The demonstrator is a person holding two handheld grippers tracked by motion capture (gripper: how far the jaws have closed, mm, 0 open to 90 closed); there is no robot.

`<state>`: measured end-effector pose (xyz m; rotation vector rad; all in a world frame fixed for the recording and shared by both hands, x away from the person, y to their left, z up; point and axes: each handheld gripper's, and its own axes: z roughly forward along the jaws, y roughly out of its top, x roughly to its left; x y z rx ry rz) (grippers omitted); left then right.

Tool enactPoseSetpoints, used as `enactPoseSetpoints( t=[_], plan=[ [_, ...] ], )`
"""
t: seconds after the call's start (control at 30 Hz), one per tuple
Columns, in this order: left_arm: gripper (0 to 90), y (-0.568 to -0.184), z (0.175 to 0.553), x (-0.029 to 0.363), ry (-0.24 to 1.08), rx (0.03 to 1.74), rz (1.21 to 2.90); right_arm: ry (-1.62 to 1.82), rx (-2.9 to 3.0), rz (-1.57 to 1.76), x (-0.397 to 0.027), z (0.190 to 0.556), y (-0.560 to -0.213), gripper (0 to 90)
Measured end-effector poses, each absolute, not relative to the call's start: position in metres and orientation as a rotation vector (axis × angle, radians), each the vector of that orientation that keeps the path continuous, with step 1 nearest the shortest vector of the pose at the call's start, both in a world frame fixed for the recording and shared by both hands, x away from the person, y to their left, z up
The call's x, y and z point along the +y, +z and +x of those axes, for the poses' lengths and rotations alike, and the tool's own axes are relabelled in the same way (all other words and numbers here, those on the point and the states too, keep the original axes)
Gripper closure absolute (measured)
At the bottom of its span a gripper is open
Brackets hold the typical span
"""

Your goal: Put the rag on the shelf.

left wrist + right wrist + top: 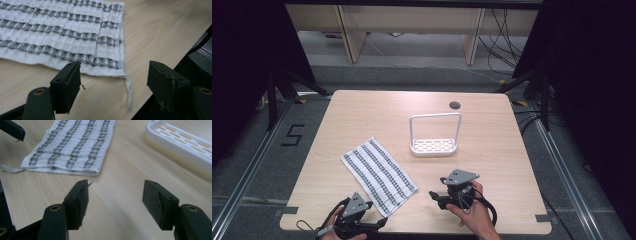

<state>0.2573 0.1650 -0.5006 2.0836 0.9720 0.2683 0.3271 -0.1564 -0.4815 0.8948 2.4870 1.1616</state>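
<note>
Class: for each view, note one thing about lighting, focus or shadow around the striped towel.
High view: table evenly lit, surroundings dark. Left gripper view: towel sharp, open left gripper soft. Right gripper view: open right gripper throws soft shadow; rack bright.

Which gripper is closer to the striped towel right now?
Left. The left gripper sits just off the towel's near corner; the right gripper is further off, beside its near-right edge.

Towel point(379, 175): white waffle weave, grey patterned stripes lengthwise. Lies flat, spread open, diagonal, lower left of centre in the high view; loose thread at near corner.
</note>
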Motion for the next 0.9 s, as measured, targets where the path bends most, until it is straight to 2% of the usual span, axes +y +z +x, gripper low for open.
enactPoseSetpoints(
  t=[0.23,0.27,0.47,0.9],
  plan=[
    [34.1,-0.502,0.26,0.152,0.282,0.94,2.124,1.148,2.516,0.865,-0.142,0.333,-0.481,42.3],
    [34.1,-0.501,0.262,0.153,0.292,0.898,2.186,1.145,2.514,0.849,-0.141,0.335,-0.481,43.2],
    [44.5,-0.503,0.265,0.15,0.294,0.915,2.197,1.11,2.548,0.812,-0.123,0.344,-0.482,45.2],
    [48.1,-0.505,0.27,0.147,0.317,0.891,2.267,1.064,2.616,0.798,-0.091,0.355,-0.492,47.5]
  ],
)
